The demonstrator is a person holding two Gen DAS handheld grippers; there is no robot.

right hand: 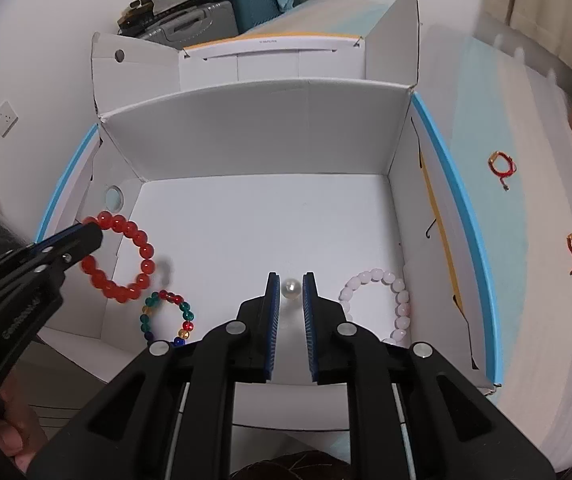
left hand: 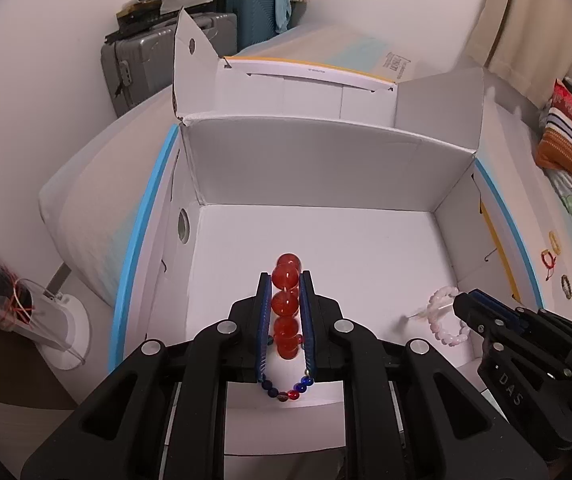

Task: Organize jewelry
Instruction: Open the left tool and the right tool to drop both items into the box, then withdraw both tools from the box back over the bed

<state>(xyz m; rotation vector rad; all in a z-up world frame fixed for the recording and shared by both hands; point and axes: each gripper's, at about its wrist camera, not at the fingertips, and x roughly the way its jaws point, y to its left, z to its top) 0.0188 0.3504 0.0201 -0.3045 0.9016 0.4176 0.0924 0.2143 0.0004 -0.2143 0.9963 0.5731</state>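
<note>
Box (right hand: 246, 128) holds three bracelets and one pearl (right hand: 290, 289): multicolour (right hand: 167, 317) nearest, pink (right hand: 386, 304) at right. Red (right hand: 122, 260) hangs over the floor, clamped in left hand-held gripper (left hand: 286, 280); right hand-held gripper (right hand: 290, 280) open, empty. Four small bracelets (right hand: 502, 166) on the bed beyond.

- Red bracelet (right hand: 120, 258) — glossy, translucent glass-like beads.
- Pink bracelet (right hand: 386, 304) — smooth, milky beads.
- Cardboard box (right hand: 254, 132) — matt white card.
- Left gripper (left hand: 286, 280) — matt black plastic, ribbed blue pads, shiny metal bolts.
</note>
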